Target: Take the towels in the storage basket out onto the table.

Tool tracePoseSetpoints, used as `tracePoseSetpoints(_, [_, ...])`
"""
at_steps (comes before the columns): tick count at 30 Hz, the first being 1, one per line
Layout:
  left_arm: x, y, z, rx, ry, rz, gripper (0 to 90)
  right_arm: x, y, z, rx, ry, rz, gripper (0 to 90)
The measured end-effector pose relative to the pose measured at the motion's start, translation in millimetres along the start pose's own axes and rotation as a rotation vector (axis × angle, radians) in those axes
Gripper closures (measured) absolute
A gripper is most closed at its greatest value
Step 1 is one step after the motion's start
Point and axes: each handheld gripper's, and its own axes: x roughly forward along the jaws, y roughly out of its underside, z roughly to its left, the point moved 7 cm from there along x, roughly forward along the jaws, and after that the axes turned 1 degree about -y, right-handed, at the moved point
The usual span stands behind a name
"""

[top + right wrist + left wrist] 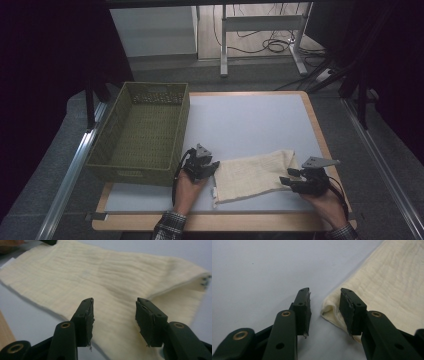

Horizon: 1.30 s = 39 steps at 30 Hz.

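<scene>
One cream cloth lies flat on the pale mat, at the near right part of the table, between the two grippers and well right of the basket. It is a folded, roughly oblong piece, its long side running from near left up to far right; in the right gripper view one folded-over layer shows at its far end, with a few dark dots at the corner there. The left gripper sits at the cloth's left end, just beside the basket's near right corner. Its jaws are spread — in the left gripper view the cloth's rolled corner lies in the gap, against the inner face of the right-hand jaw, while the other jaw stands over bare mat, apart from the fabric. The right gripper is at the cloth's right near edge, jaws likewise wide apart; in its own view they straddle the fabric, which runs between and beneath them — whether they touch it I cannot tell. Neither gripper pinches anything. Count: one cloth, one basket, two grippers, each held in one hand. The basket is green, woven, oblong, standing on the table's left side with its near end overhanging the mat's left part.
</scene>
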Motion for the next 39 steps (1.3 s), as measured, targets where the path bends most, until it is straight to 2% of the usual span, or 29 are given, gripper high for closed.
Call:
tracePoseSetpoints(2, [-0.1, 0.0, -0.2, 0.009, -0.007, 0.000, 60.4, 6.4, -4.0, 12.8, -0.016, -0.025, 0.002, 47.8])
tracePoseSetpoints(3, [-0.1, 0.0, -0.2, 0.009, -0.007, 0.000, 60.0, 6.4, -4.0, 12.8, -0.016, -0.025, 0.002, 47.8])
tracePoseSetpoints(6, [0.2, -0.1, 0.3, 0.010, -0.033, -0.002, 53.7, 13.5, -8.8, 27.8, -0.047, -0.044, 0.004, 46.7])
tracePoseSetpoints(7, [0.2, -0.1, 1.1, 0.003, -0.042, -0.001, 53.7, 13.5, -8.8, 27.8, -0.047, -0.044, 0.004, 46.7])
tracePoseSetpoints(11, [0.3, 0.0, 1.5, 0.001, -0.042, 0.000, 52.0, 21.6, -13.7, 43.0, -0.067, -0.075, 0.005, 46.7])
tracePoseSetpoints(12, [0.3, 0.0, 1.6, -0.001, -0.041, 0.001, 52.0, 26.4, -15.8, 50.0, -0.087, -0.094, 0.009, 47.2])
tracePoseSetpoints(13, [0.3, 0.0, 1.7, -0.001, -0.040, 0.001, 52.0, 26.4, -15.8, 50.0, -0.087, -0.094, 0.009, 47.2])
tracePoseSetpoints(16, [0.3, 0.0, 1.9, -0.005, -0.036, 0.001, 52.1, 33.5, -19.2, 62.4, -0.100, -0.130, 0.017, 47.2])
tracePoseSetpoints(21, [0.4, 0.0, 2.0, -0.010, -0.033, 0.000, 52.1, 45.9, -24.8, 87.2, -0.141, -0.191, 0.033, 49.1])
tracePoseSetpoints(22, [0.3, 0.0, 2.0, -0.010, -0.032, 0.000, 52.1, 51.9, -27.6, 99.3, -0.165, -0.221, 0.037, 50.6])
tracePoseSetpoints(24, [0.3, 0.0, 2.1, -0.010, -0.032, 0.001, 52.1, 54.0, -28.3, 103.4, -0.169, -0.232, 0.041, 51.0])
tracePoseSetpoints(26, [0.3, 0.0, 2.1, -0.009, -0.031, 0.001, 52.1, 60.5, -30.0, 116.0, -0.188, -0.268, 0.055, 52.5])
tracePoseSetpoints(33, [0.3, 0.1, 2.2, -0.010, -0.030, 0.001, 52.1, 80.7, -36.3, 151.1, -0.250, -0.336, 0.080, 58.4])
tracePoseSetpoints(37, [0.0, 0.1, 2.4, -0.011, -0.029, 0.003, 52.1, 91.6, -38.3, 168.0, -0.283, -0.359, 0.095, 58.4])
tracePoseSetpoints(39, [0.2, 0.1, 2.4, -0.012, -0.028, 0.001, 52.1, 98.1, -39.1, 174.6, -0.306, -0.346, 0.100, 57.8])
